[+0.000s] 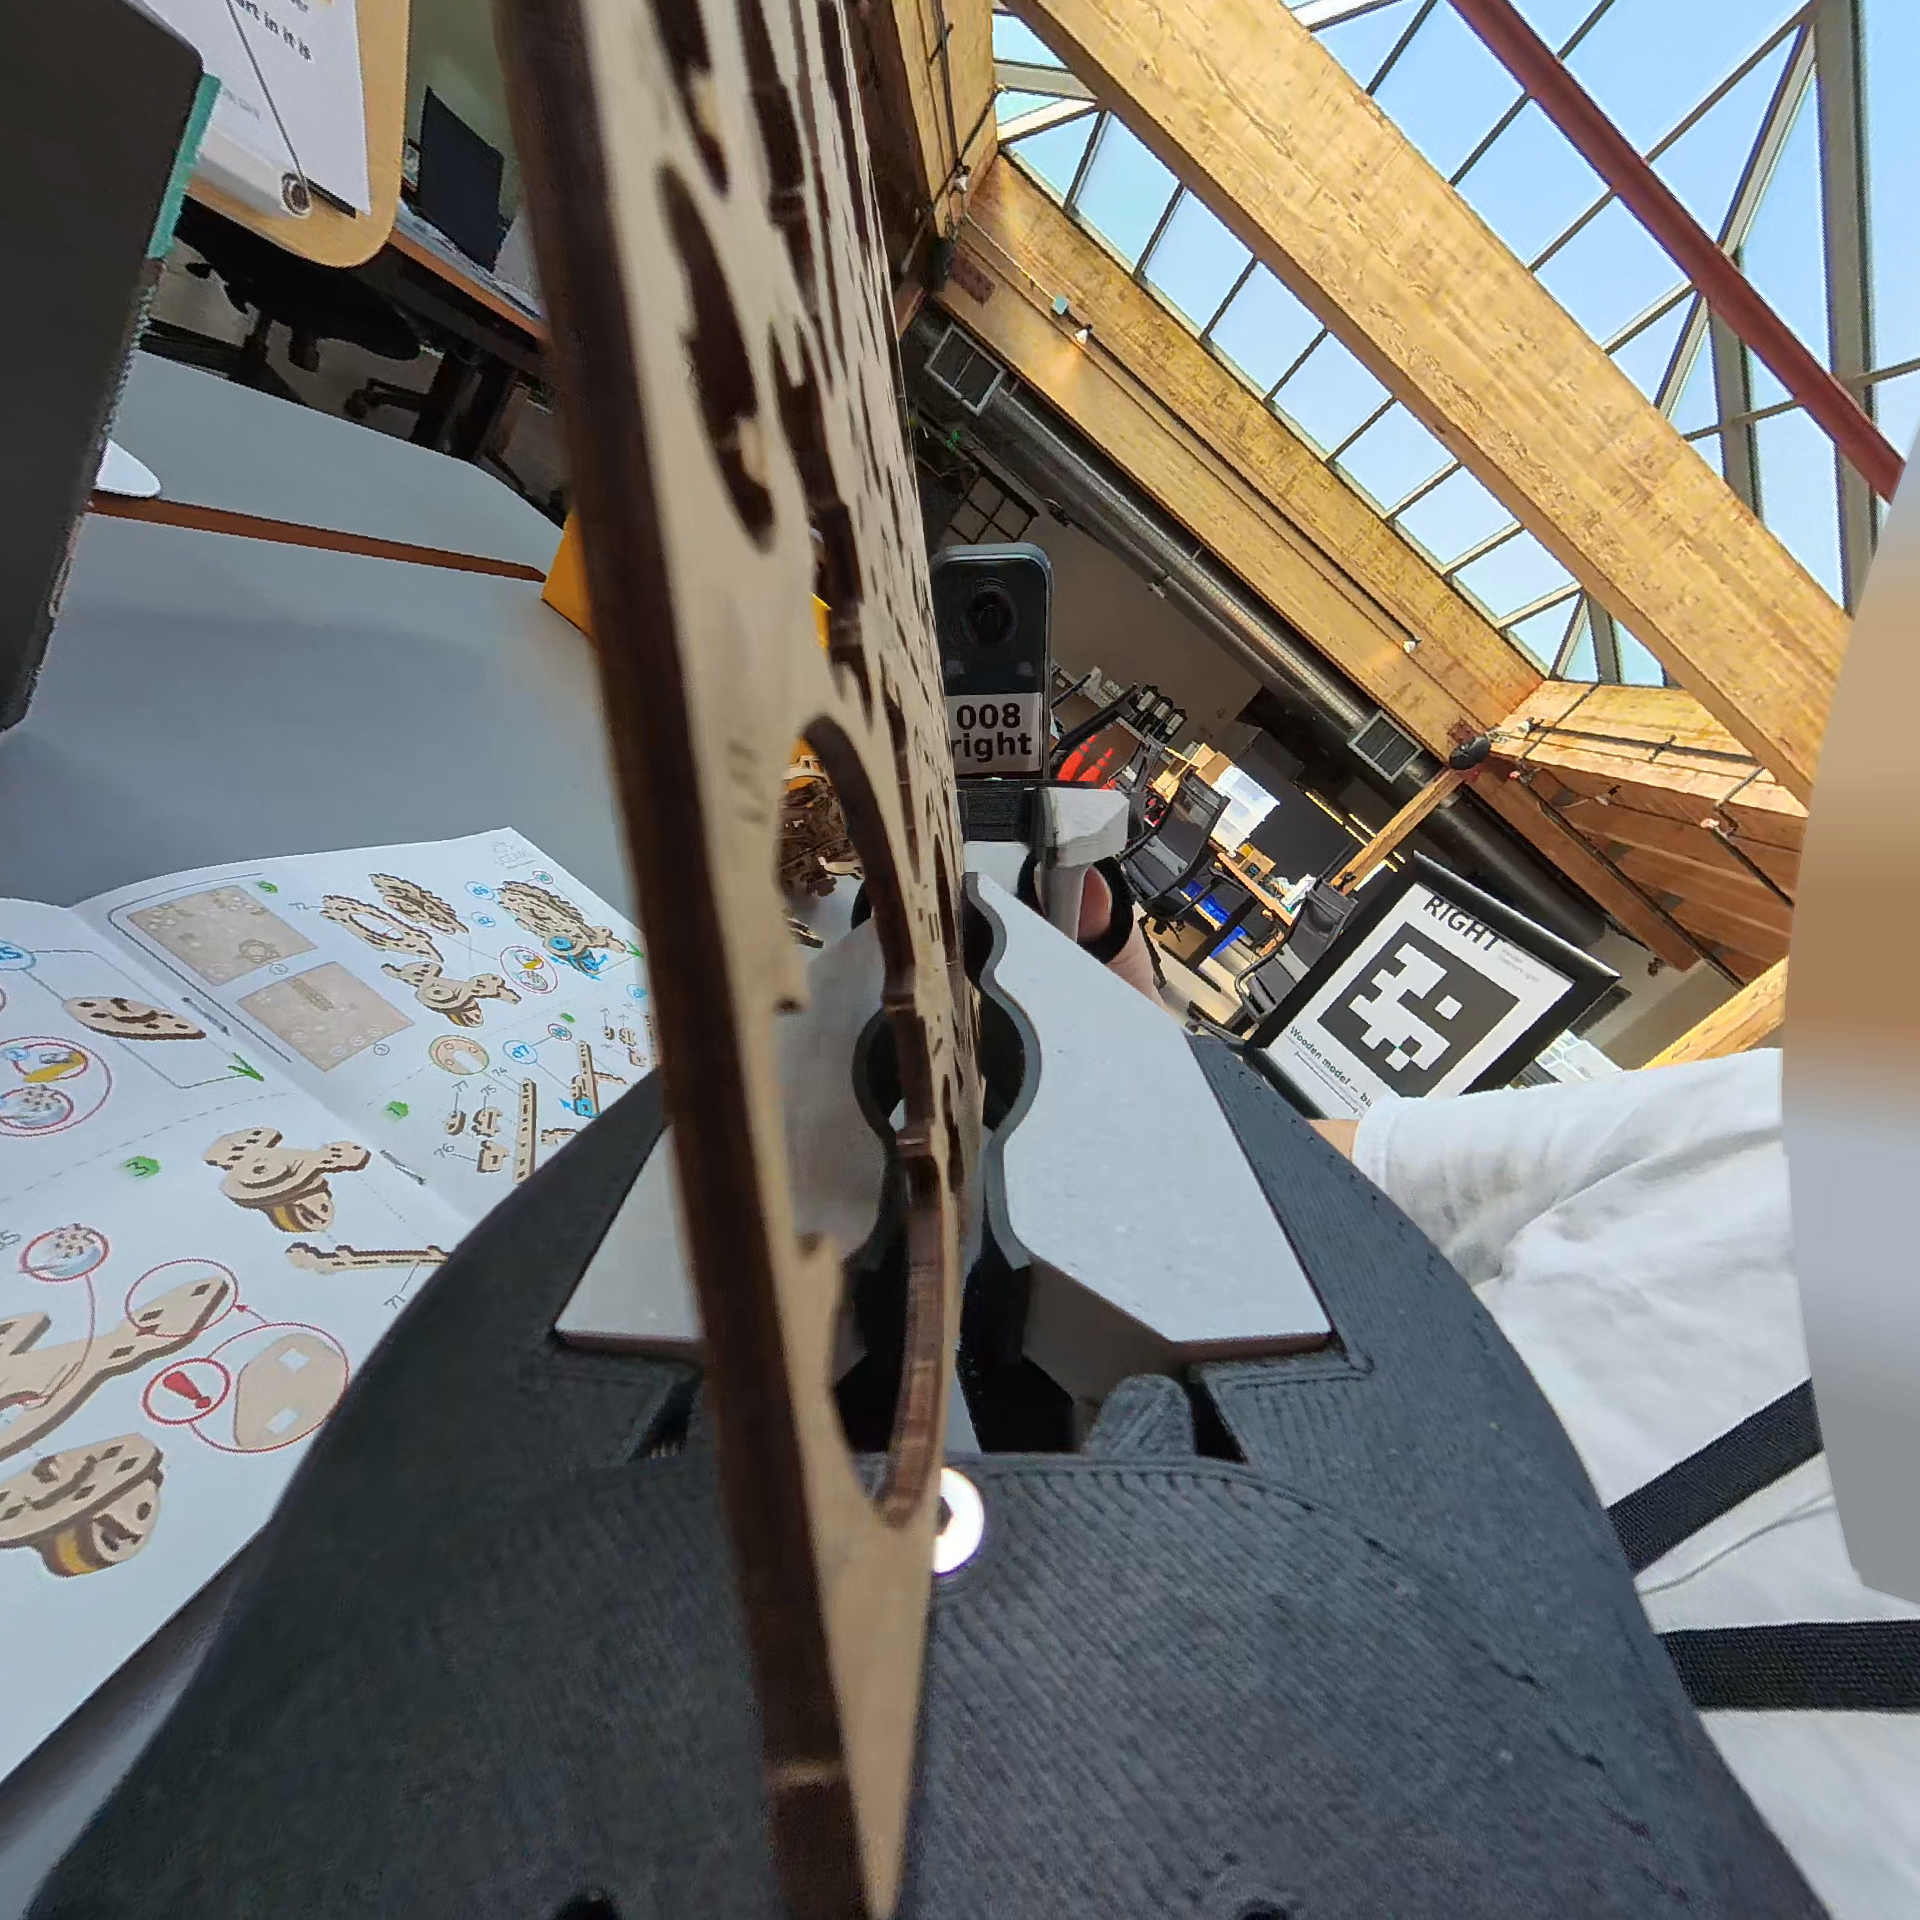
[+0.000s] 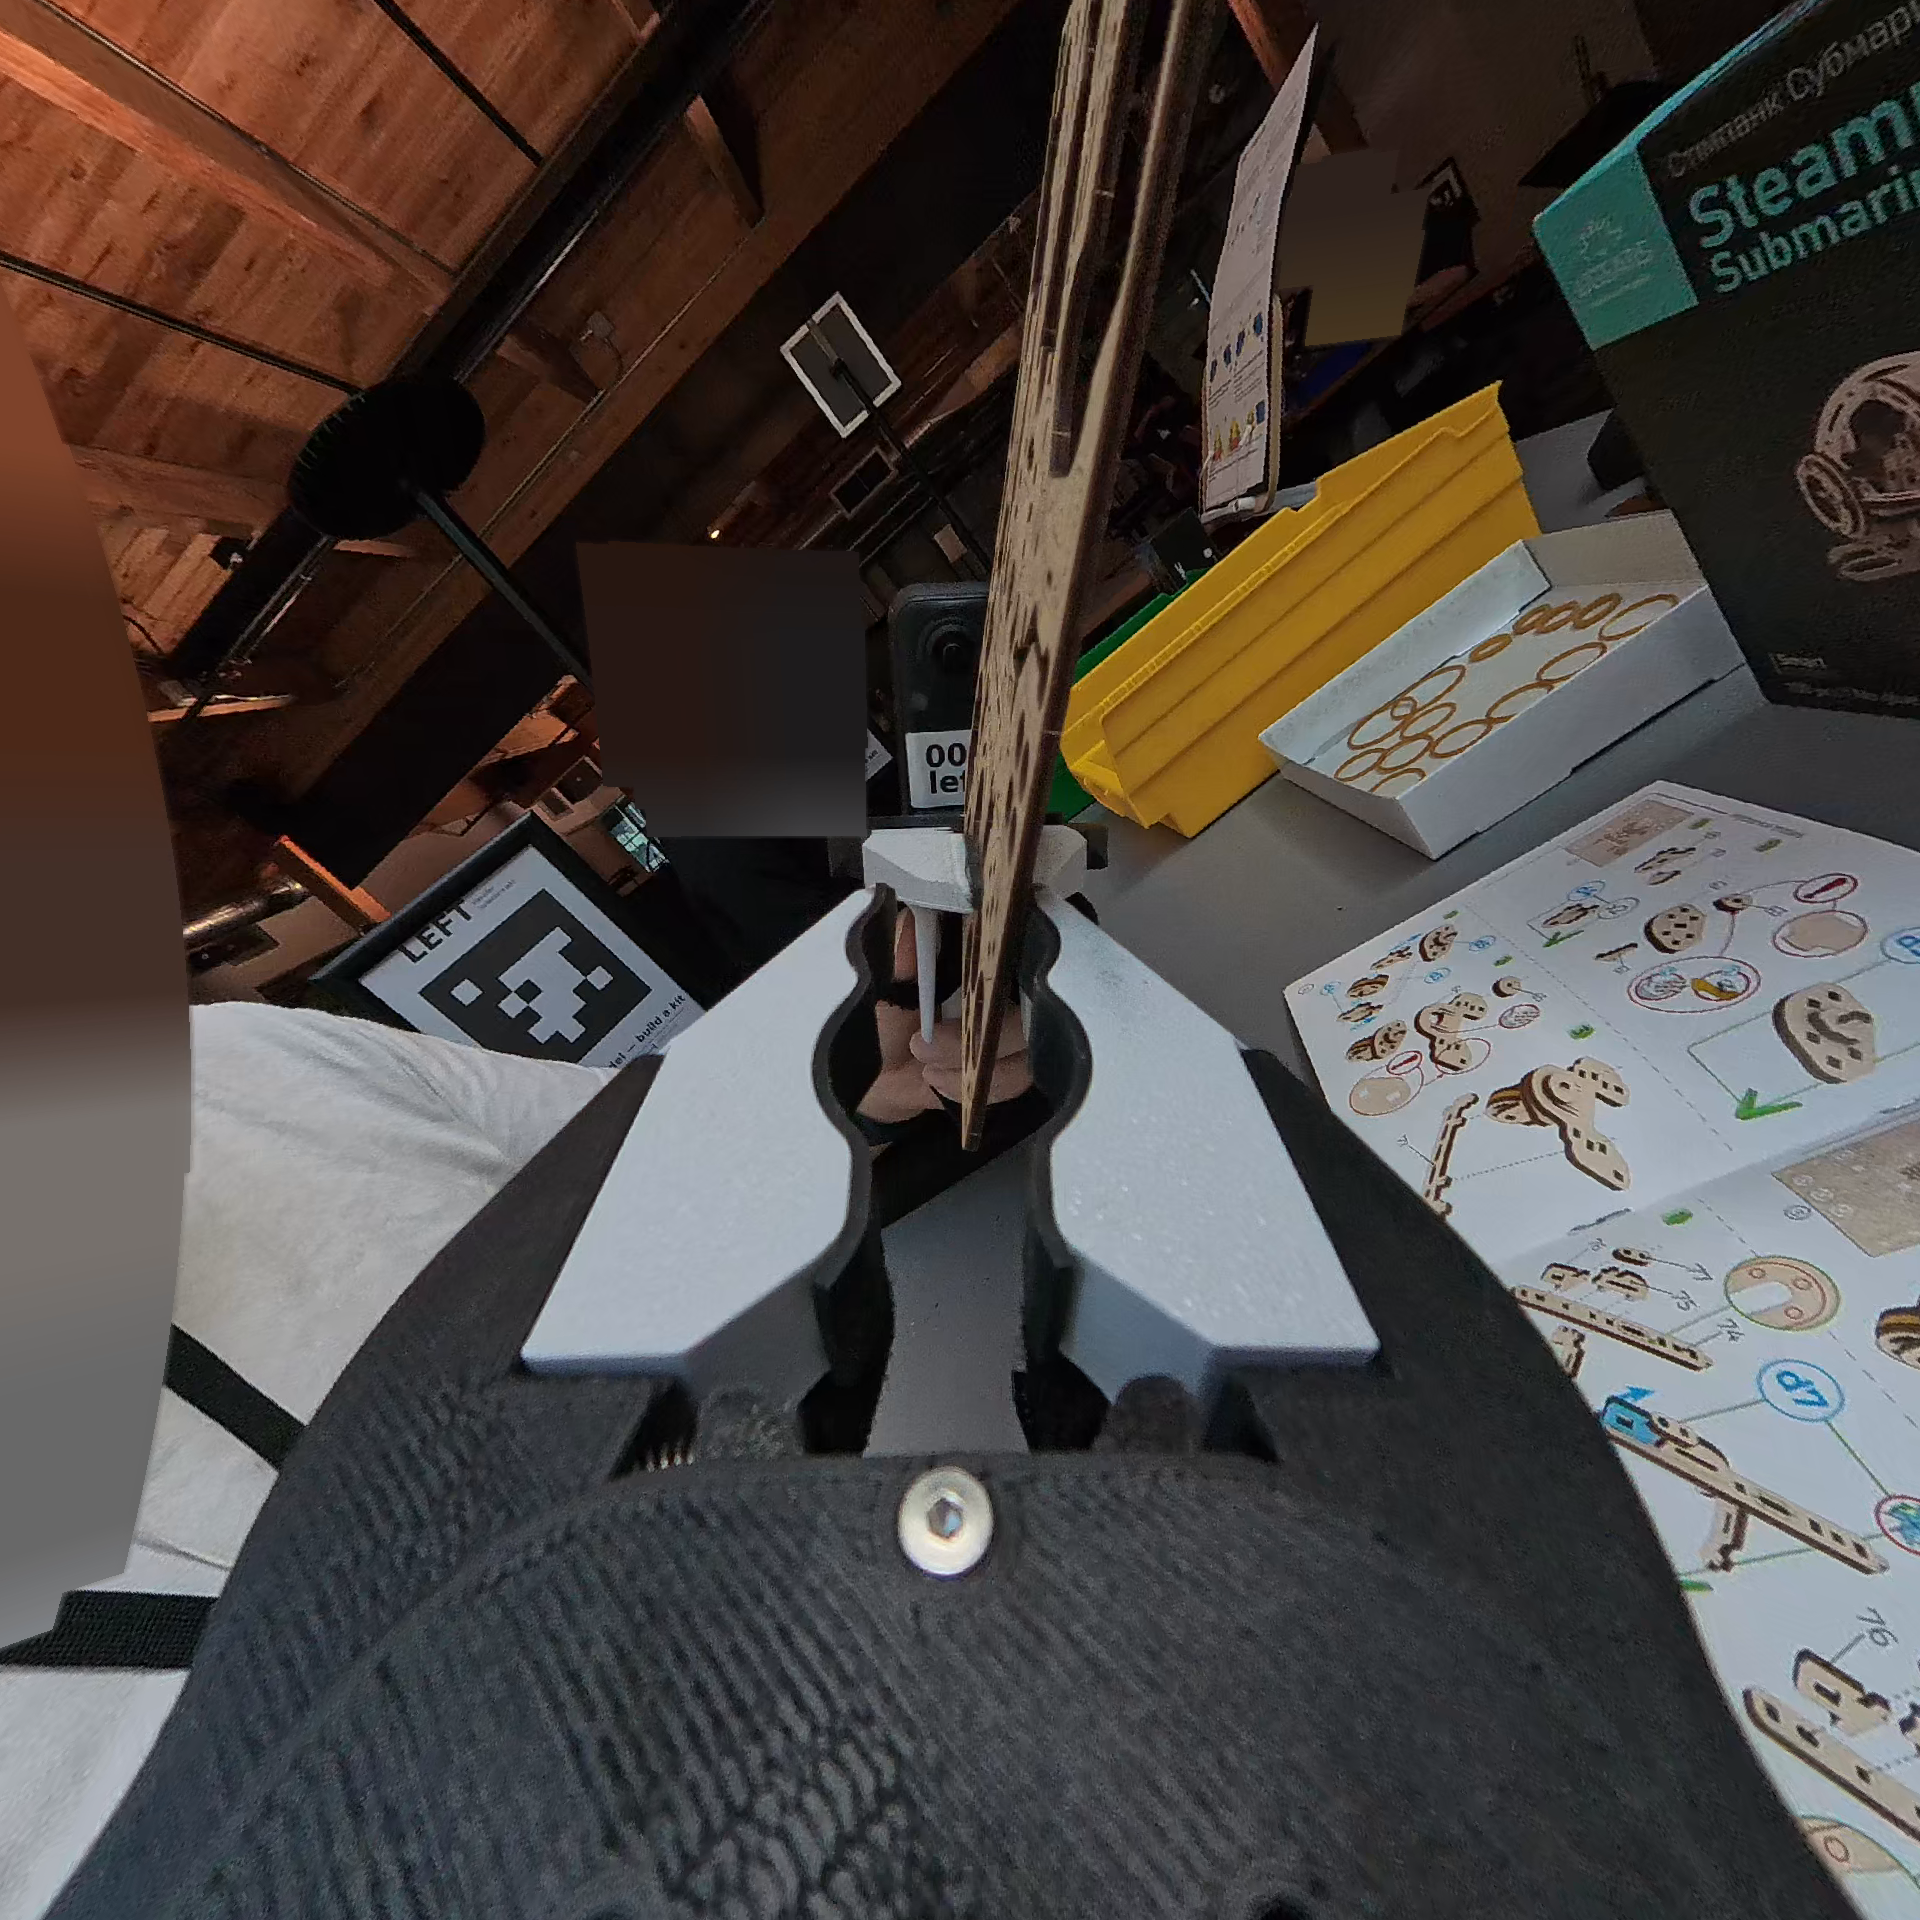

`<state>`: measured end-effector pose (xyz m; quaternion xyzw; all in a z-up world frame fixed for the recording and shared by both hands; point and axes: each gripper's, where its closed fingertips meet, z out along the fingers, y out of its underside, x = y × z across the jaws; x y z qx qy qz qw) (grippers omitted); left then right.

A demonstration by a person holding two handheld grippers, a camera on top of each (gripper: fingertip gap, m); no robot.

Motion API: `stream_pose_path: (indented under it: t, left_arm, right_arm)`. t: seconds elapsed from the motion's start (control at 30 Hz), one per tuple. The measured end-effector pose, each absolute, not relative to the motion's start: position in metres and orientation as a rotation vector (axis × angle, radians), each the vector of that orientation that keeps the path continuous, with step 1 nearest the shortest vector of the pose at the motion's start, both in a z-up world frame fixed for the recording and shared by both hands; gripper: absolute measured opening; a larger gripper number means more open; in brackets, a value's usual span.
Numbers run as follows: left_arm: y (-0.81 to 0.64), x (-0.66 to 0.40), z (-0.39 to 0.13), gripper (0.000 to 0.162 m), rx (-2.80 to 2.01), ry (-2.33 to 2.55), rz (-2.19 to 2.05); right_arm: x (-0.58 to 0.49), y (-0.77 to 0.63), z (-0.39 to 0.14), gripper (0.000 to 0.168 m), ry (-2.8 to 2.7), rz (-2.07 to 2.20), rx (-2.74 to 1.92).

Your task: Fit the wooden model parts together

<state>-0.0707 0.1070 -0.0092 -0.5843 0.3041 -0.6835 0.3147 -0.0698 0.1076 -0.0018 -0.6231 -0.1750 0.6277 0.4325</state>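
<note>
A thin laser-cut wooden sheet point(image 1: 727, 520) with many cut-out parts stands on edge, upright. My left gripper point(image 1: 914, 966) is shut on its lower part, both pads pressed against its faces. The right wrist view shows the same clamp, the left gripper point(image 2: 971, 862) gripping the sheet point(image 2: 1049, 416) from the far side. My right gripper point(image 2: 961, 935) is open. The sheet's lower edge stands between its fingers with a clear gap on the left side, so it is not gripped. One white finger point(image 1: 1086, 821) of the right gripper shows behind the sheet in the left wrist view.
An open instruction booklet point(image 1: 260, 1039) point(image 2: 1662, 1039) lies on the grey table. A yellow bin point(image 2: 1299, 623), a white tray point(image 2: 1455, 810) of wooden rings and the kit box point(image 2: 1766, 312) stand at the back. A partly built wooden model point(image 1: 816, 831) sits behind the sheet. Less than 4 cm separates the two grippers' tips.
</note>
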Motion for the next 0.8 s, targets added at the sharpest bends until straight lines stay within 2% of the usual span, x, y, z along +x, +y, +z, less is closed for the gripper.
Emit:
stream_pose_path:
  t: [0.27,0.6,0.67,0.8]
  left_arm:
    - [0.104,-0.070,-0.008,0.001,-1.524,0.835,-1.760]
    - [0.101,-0.066,-0.013,0.001,-1.508,0.865,-1.635]
    - [0.105,-0.061,-0.025,0.002,-1.549,0.921,-1.436]
    - [0.098,-0.061,-0.004,0.001,-1.451,0.929,-1.495]
  right_arm:
    - [-0.069,0.110,-0.006,0.002,-0.418,1.568,-1.575]
    - [-0.065,0.113,-0.017,0.002,-0.427,1.512,-1.647]
    - [-0.059,0.124,-0.039,0.004,-0.482,1.248,-1.743]
    - [-0.060,0.110,-0.007,0.002,-0.458,1.458,-1.577]
